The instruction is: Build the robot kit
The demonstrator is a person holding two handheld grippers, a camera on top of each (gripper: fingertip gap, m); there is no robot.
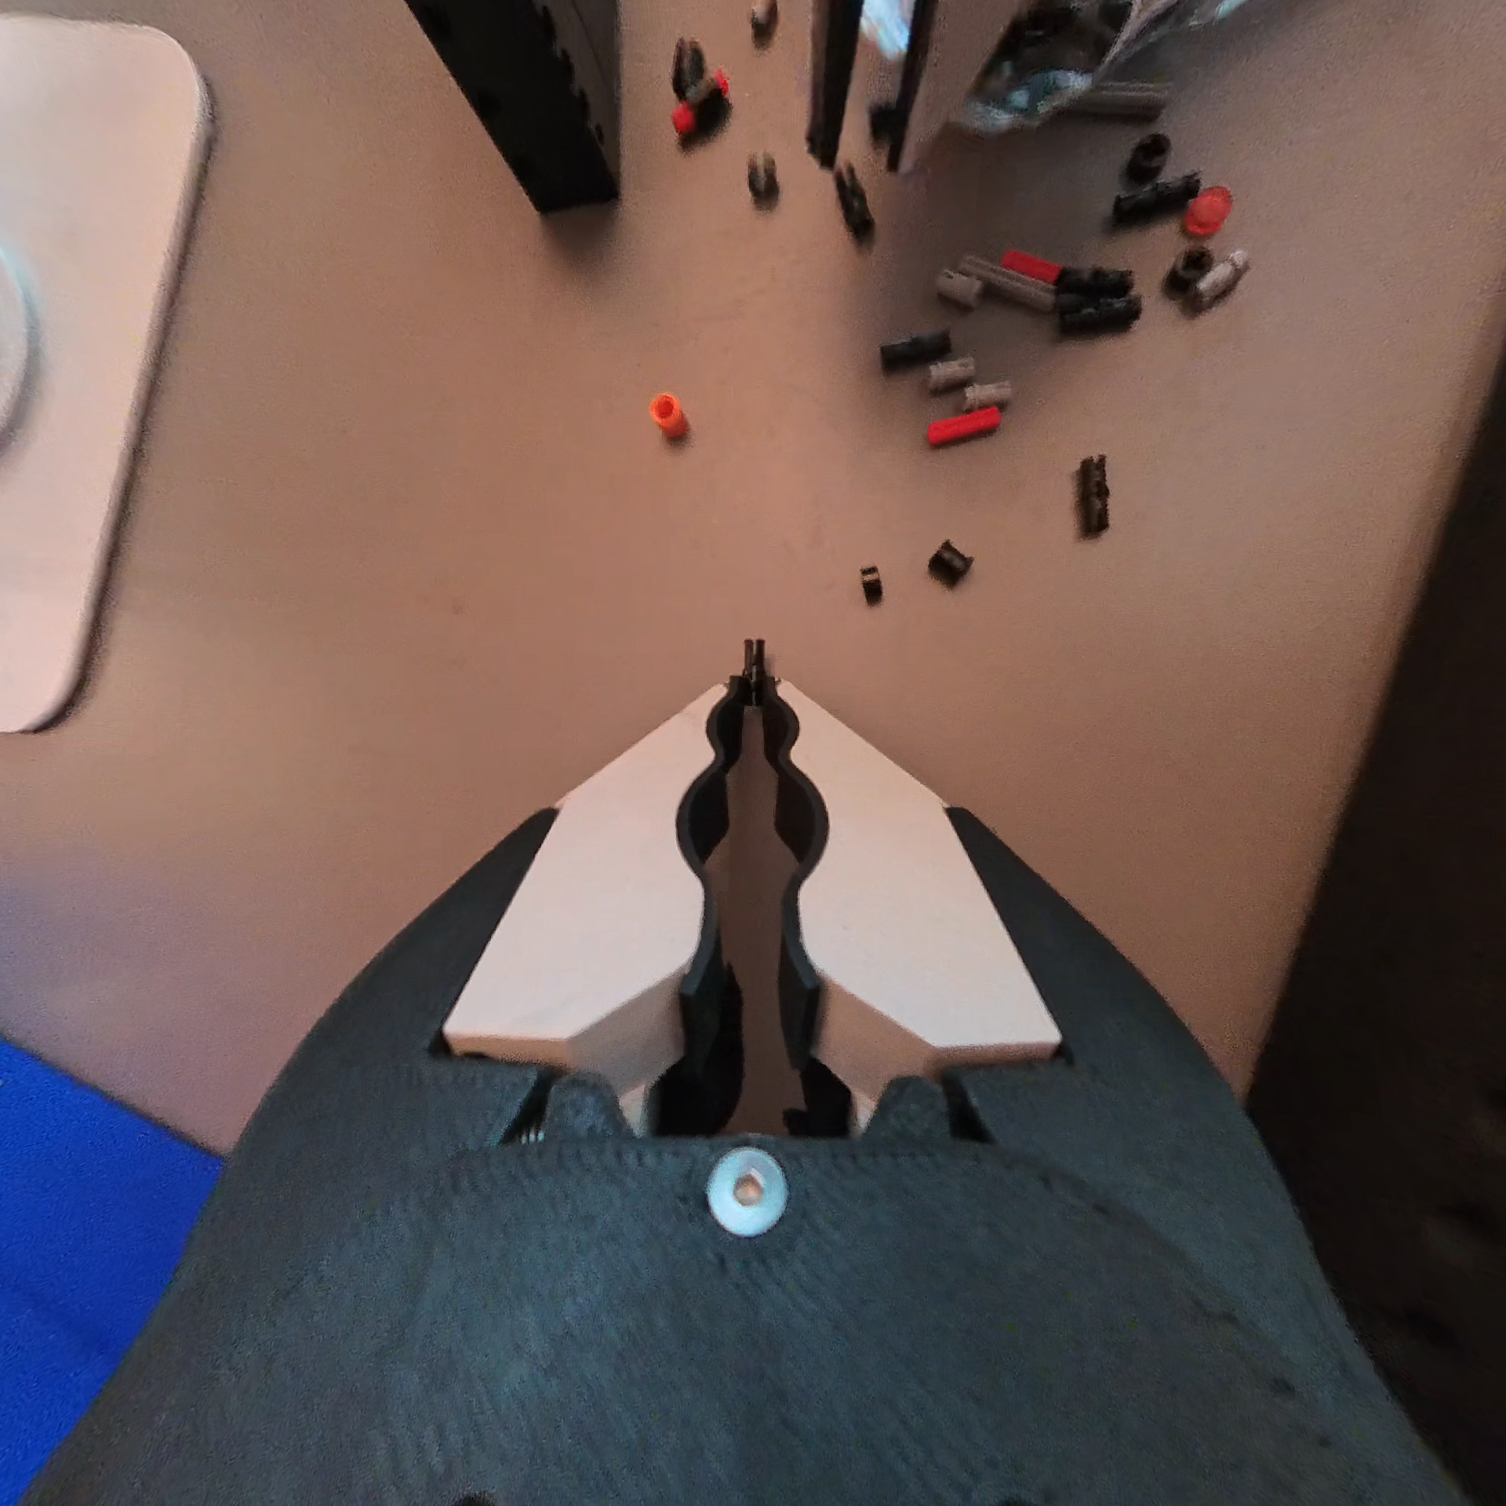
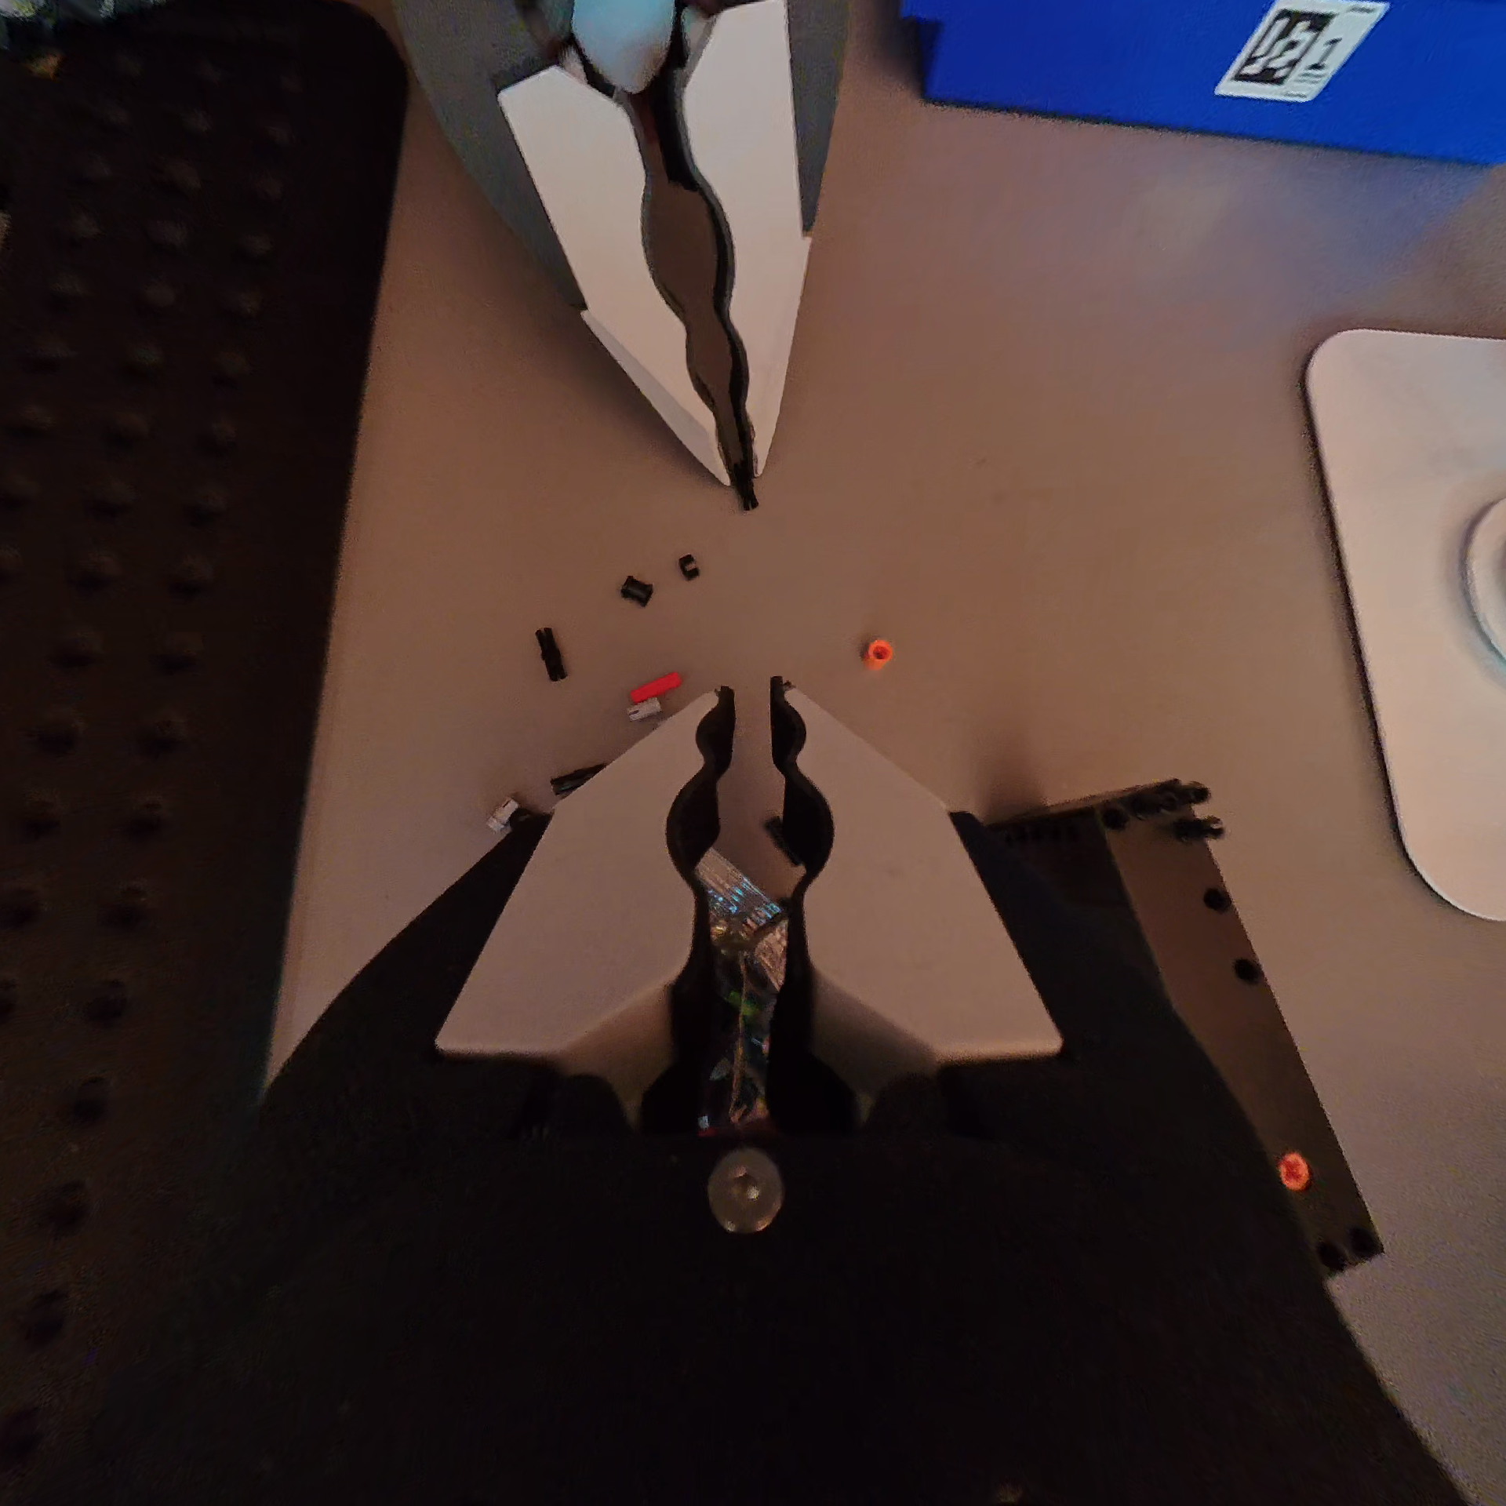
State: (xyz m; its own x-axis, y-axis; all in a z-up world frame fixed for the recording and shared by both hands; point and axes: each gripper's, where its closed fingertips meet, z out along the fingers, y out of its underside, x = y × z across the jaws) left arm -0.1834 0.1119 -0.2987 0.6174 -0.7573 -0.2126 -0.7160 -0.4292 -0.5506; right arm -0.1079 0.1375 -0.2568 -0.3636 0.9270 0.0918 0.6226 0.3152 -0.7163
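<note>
My left gripper point(image 1: 754, 693) is shut on a small black pin point(image 1: 754, 656) that sticks out past its tips, just above the beige table point(image 1: 407, 530). In the right wrist view the left gripper point(image 2: 743, 473) comes in from the top with the black pin point(image 2: 746, 497) at its tip. My right gripper point(image 2: 751, 691) faces it, open by a narrow gap and empty. An orange bush point(image 2: 878, 653) lies just right of the right gripper's tips and also shows in the left wrist view point(image 1: 668, 414). Two small black pieces point(image 2: 636, 590) lie between the grippers.
Loose black, grey and red pins point(image 1: 1019, 285) are scattered on the table, with a red pin point(image 2: 654, 687) and a black pin point(image 2: 551, 653). A black holed beam point(image 2: 1182, 937) lies at the right. Around them are a dark studded mat point(image 2: 163, 570), a blue box point(image 2: 1141, 81), a white pad point(image 2: 1402, 611) and a shiny bag point(image 2: 741, 978). The grippers' ends are close to 10 cm from one another.
</note>
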